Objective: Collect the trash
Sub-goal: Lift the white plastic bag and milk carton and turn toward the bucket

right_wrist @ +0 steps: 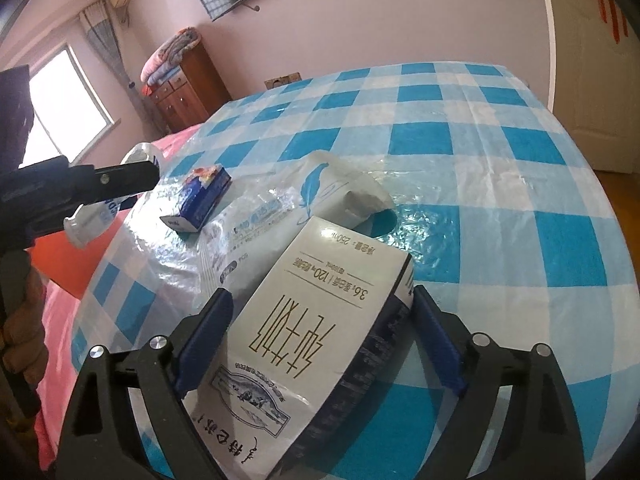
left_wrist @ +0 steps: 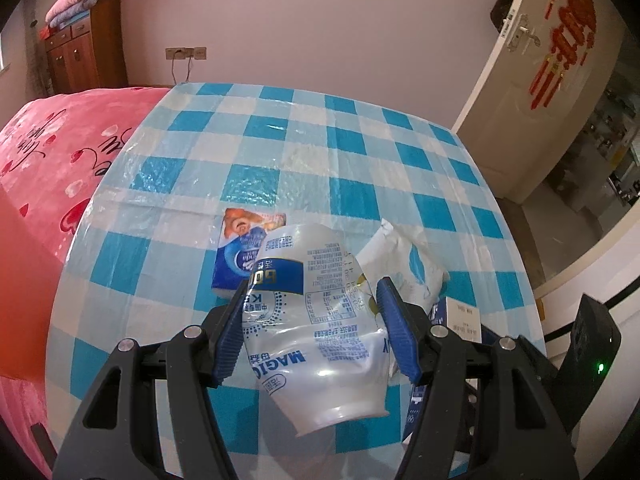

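My left gripper (left_wrist: 312,284) is shut on a crushed clear plastic bottle (left_wrist: 316,312) with a blue and white label, held above the checked table. In the right wrist view the left gripper (right_wrist: 132,178) shows at the left with the bottle (right_wrist: 90,220) in it. My right gripper (right_wrist: 320,292) is shut on a white and dark blue milk carton (right_wrist: 304,344), held over the table. A small blue tissue pack (left_wrist: 240,252) lies on the table; it also shows in the right wrist view (right_wrist: 204,198). A white plastic bag (right_wrist: 280,216) lies beside it, seen too in the left wrist view (left_wrist: 412,264).
The table has a blue and white checked cloth (left_wrist: 320,152) under clear plastic. A pink blanketed bed (left_wrist: 60,152) lies to the left. A white door (left_wrist: 540,92) stands open at the right. A wooden cabinet (left_wrist: 84,52) is at the far wall.
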Demonstrator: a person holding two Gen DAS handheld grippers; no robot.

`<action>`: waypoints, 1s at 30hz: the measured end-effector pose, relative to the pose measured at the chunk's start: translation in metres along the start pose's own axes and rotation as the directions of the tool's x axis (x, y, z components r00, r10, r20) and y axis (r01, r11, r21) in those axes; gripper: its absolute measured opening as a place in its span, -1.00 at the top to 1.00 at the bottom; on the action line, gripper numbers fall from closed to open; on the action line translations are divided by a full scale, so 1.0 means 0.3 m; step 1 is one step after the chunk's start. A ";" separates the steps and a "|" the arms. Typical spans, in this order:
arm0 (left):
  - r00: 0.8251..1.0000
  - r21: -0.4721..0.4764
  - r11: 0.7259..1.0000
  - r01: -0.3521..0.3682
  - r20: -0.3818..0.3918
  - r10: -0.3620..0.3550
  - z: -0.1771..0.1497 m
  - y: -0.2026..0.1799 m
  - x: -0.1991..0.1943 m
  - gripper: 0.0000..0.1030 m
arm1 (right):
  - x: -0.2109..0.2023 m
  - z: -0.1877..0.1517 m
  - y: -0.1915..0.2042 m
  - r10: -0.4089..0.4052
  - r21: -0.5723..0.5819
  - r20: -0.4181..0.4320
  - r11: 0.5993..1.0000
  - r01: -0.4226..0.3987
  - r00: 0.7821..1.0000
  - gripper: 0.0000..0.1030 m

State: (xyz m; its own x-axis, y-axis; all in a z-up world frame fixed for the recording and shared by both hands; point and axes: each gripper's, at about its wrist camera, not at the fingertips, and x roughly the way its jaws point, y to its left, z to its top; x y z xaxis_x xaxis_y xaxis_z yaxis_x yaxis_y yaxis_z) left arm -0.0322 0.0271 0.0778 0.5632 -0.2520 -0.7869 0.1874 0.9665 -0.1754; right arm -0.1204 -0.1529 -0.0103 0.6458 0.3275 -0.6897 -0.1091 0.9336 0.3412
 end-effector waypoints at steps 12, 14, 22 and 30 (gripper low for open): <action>0.999 0.024 0.999 0.044 0.022 -0.045 -0.044 0.039 -0.021 -0.23 | 0.018 -0.005 0.063 0.055 -0.112 -0.069 0.992 -0.063 0.996 -0.77; 0.998 0.022 0.999 0.048 0.028 -0.048 -0.051 0.056 -0.027 -0.23 | 0.006 0.003 0.050 0.014 -0.091 -0.077 0.996 -0.021 0.997 -0.77; 0.997 0.020 0.997 0.070 0.044 -0.071 -0.075 0.097 -0.039 -0.23 | -0.030 -0.014 0.074 -0.062 -0.102 -0.090 0.993 0.052 0.994 -0.54; 0.995 0.017 0.996 0.092 0.039 -0.092 -0.111 0.136 -0.039 -0.23 | -0.012 -0.026 0.115 -0.133 -0.126 -0.125 0.985 0.117 0.983 -0.29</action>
State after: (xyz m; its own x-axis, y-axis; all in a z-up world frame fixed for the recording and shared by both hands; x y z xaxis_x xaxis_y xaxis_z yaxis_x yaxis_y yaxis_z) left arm -0.0580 0.0712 0.0602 0.5746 -0.3419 -0.7436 0.2519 0.9383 -0.2368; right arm -0.1325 -0.1208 -0.0010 0.5550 0.2158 -0.8034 -0.1266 0.9764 0.1748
